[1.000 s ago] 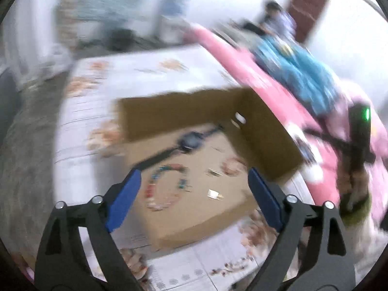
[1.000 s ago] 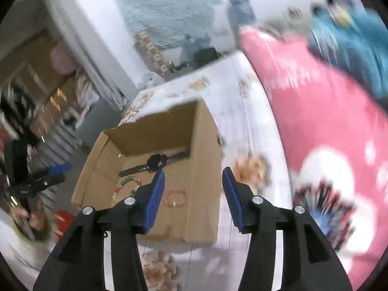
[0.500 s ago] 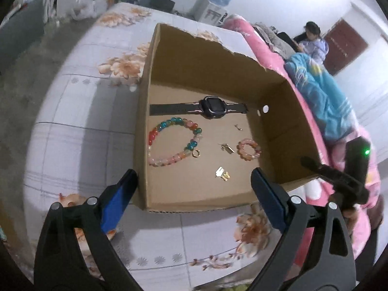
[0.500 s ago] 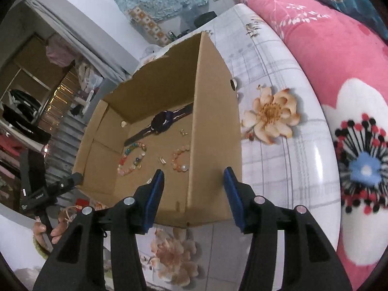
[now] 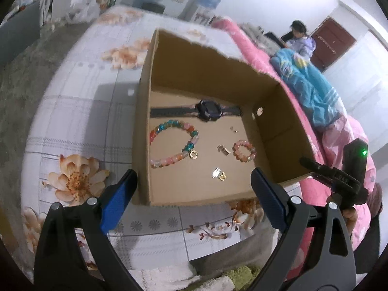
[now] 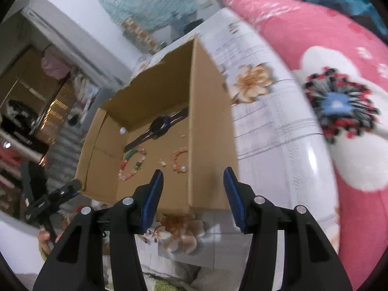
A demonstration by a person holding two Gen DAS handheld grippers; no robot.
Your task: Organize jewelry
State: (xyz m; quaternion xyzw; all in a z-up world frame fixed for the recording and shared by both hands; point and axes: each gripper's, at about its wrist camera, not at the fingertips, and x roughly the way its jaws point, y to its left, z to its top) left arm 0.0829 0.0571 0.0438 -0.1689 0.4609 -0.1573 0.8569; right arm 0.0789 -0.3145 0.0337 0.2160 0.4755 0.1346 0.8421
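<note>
Hovering spread and empty at the near edge of an open brown cardboard box [image 5: 213, 77], the left tongs [image 5: 194, 189] look down on jewelry lying loose on the box floor: a dark strap wristwatch [image 5: 208, 111] along the far wall, a large bracelet of multicoloured glass beads [image 5: 169, 145] below it, a small pink bead bracelet [image 5: 243, 150] to the right, and small gold pieces [image 5: 219, 174] scattered between. The box stands on a table covered in a white floral cloth [image 5: 80, 111].

From the right wrist, the right tongs [image 6: 192, 196] hang parted and holding nothing, straddling the box's near right wall; the same watch [image 6: 158, 125] and both bracelets [image 6: 132, 163] [image 6: 179, 160] show inside.

Every piece already lies in the box, which would suit either a sorting under way or one ended. Any pick would call for a fine, low pinch on small, flat pieces.
</note>
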